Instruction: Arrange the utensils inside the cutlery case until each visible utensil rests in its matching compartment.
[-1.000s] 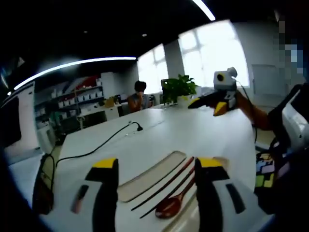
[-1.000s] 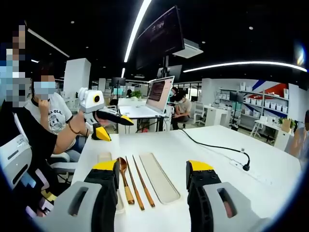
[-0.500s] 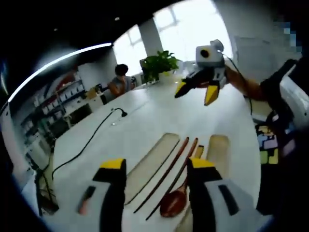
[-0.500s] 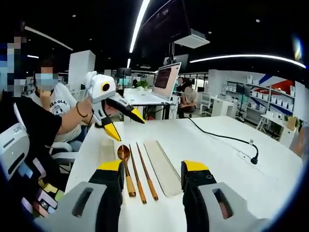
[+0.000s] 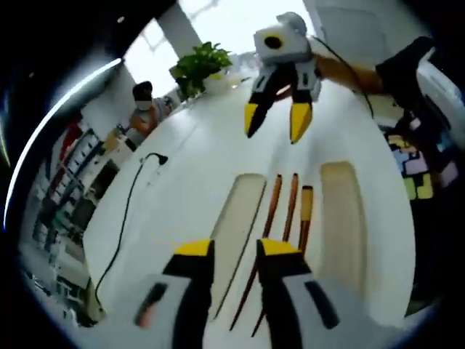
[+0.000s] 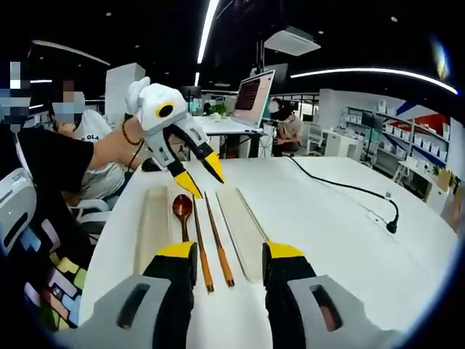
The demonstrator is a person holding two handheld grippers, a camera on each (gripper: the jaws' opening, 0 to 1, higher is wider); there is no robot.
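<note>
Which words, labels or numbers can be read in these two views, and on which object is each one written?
Laptop screen: lines of text, too small to read.
White T-shirt of the seated person: dark print, mostly hidden and blurred, not readable.
Chopsticks, spoon and both grippers: no text visible.

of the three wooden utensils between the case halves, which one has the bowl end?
The spoon, nearest the wide case half; the two chopsticks beside it are plain thin sticks.
</note>
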